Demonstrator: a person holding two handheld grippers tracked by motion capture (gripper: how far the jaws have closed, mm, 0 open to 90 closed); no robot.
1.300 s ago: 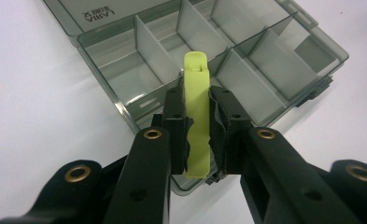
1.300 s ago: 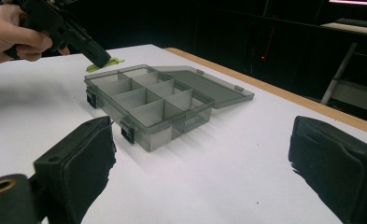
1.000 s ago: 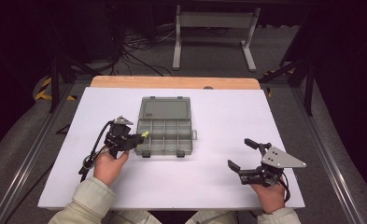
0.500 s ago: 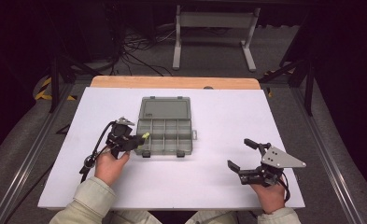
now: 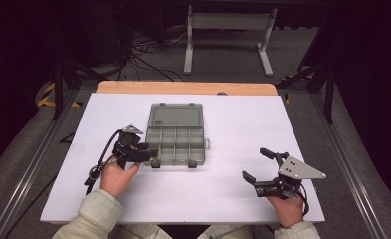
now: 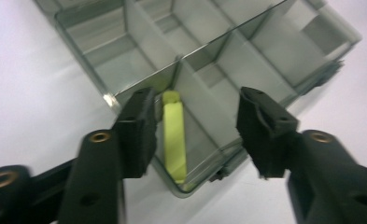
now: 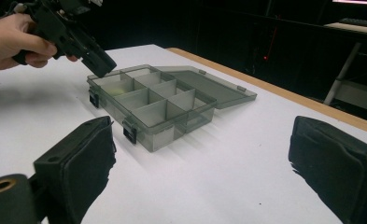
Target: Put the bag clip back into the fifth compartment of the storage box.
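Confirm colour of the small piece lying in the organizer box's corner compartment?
Yellow-green. The piece shows best in the left gripper view, lying in the box between the open claw.

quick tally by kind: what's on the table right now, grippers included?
Grippers: 2, left gripper and right gripper, both open
Compartment boxes: 1, grey organizer box, lid open
Yellow-green pieces: 1, yellow-green piece lying in a corner compartment
Total: 4

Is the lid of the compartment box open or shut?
Open: the lid lies folded back flat on the table behind the compartment box, whose dividers are exposed.
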